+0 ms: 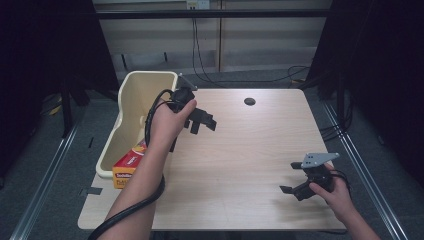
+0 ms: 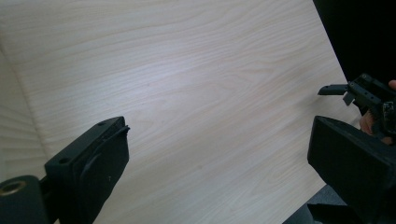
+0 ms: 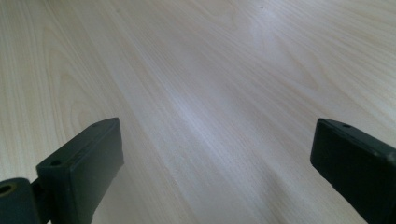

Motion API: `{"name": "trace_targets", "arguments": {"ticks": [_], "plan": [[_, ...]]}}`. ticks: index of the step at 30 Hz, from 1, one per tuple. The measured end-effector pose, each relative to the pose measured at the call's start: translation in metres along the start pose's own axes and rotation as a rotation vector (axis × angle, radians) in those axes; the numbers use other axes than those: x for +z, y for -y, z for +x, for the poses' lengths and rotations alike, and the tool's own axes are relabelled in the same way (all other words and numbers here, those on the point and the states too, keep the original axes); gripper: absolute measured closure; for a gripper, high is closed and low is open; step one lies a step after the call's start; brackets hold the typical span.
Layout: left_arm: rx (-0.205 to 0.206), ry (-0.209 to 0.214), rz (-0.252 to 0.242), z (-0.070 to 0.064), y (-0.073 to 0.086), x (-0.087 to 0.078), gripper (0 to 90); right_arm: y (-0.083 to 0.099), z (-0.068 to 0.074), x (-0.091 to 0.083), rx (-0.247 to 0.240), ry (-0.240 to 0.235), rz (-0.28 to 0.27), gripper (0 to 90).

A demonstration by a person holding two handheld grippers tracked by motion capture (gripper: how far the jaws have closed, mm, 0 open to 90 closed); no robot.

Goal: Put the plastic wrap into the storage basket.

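Both my tongs gape empty: left tongs (image 1: 202,120) just beside the bin (image 1: 131,90), orange box (image 1: 127,166) already inside; right tongs (image 1: 295,177) well apart. Looks done.

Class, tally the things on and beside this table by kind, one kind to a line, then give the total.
Grippers: 2, the left gripper and the right gripper, both with jaws apart and holding nothing
Cream bins: 1, the bin
Orange boxes: 1, the box in the bin
Total: 4
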State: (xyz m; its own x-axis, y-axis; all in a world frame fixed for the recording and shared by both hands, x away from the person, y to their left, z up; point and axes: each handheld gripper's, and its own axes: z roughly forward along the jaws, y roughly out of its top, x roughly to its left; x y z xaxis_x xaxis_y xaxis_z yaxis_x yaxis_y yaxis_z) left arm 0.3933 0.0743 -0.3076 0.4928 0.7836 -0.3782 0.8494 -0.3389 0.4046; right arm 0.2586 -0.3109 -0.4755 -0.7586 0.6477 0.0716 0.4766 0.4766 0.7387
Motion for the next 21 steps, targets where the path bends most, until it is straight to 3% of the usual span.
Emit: {"name": "trace_targets", "arguments": {"ticks": [3, 4, 21], "plan": [[0.007, 0.009, 0.004, -0.002, 0.001, 0.005, 5.4, 0.0, 0.0, 0.0, 0.001, 0.001, 0.0, 2.4], [0.032, 0.013, 0.016, -0.003, 0.001, 0.008, 5.4, 0.0, 0.0, 0.0, 0.001, 0.001, -0.001, 2.4], [0.033, 0.047, 0.024, -0.007, 0.009, 0.035, 5.5, 0.0, 0.0, 0.0, -0.003, 0.001, -0.005, 2.4]]}}
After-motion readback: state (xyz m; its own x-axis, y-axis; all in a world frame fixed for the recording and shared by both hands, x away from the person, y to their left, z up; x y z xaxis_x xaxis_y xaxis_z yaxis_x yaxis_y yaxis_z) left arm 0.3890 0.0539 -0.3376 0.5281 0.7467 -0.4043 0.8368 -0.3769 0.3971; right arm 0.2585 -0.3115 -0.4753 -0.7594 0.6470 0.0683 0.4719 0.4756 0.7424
